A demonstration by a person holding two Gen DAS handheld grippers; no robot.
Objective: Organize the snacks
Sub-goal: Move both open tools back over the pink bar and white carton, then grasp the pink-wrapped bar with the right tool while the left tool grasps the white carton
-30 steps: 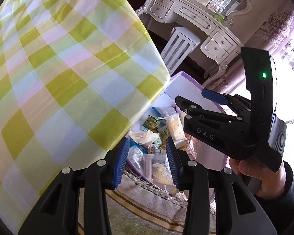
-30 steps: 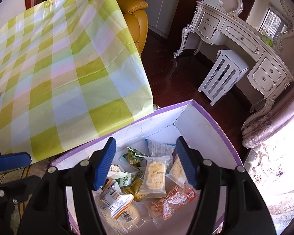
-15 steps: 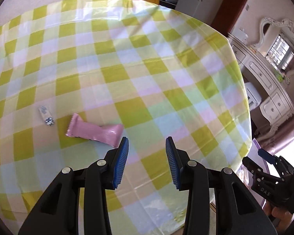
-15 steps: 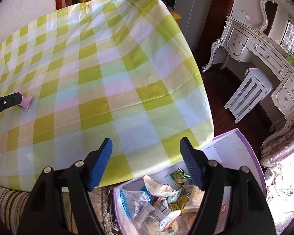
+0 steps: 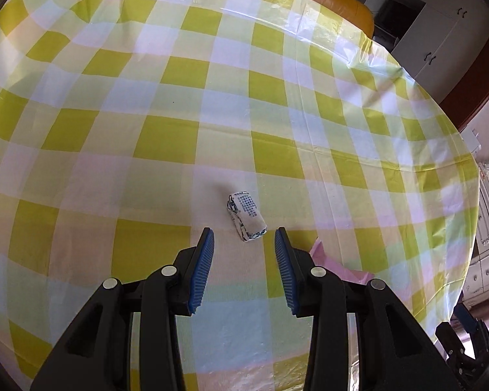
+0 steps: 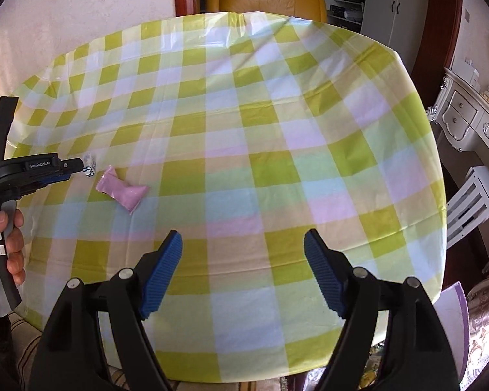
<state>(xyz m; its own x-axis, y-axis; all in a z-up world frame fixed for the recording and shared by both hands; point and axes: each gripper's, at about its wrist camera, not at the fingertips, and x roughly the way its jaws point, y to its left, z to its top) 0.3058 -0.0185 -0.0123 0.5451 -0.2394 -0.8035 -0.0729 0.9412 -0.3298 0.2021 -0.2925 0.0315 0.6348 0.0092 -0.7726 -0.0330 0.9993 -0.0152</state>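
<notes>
1. We see our left hand-held gripper (image 5: 244, 244) angled down over the desk (image 5: 166, 137), which is covered in a yellow-green and white checked plastic cloth. Its blue pads stand apart with nothing pinched between them.
2. A small white candy with blue print (image 5: 246, 215) lies on the cloth just ahead of the left fingertips, in line with the gap between them but not touching either pad.
3. A pink snack packet (image 6: 121, 191) lies on the cloth just beside the candy; in the left wrist view only a corner of it peeks out behind the right-side finger.
4. From the right wrist view, the candy sits right at the tip of the left hand-held gripper, whose handle a hand (image 6: 11, 244) grips at the frame's left edge.
5. Our right hand-held gripper (image 6: 243, 244) hovers over the near part of the desk, well apart from both snacks. Its jaws are opening wide, with only bare cloth between them.
6. A purple-edged box (image 6: 453, 312) shows partly below the desk's right edge.
</notes>
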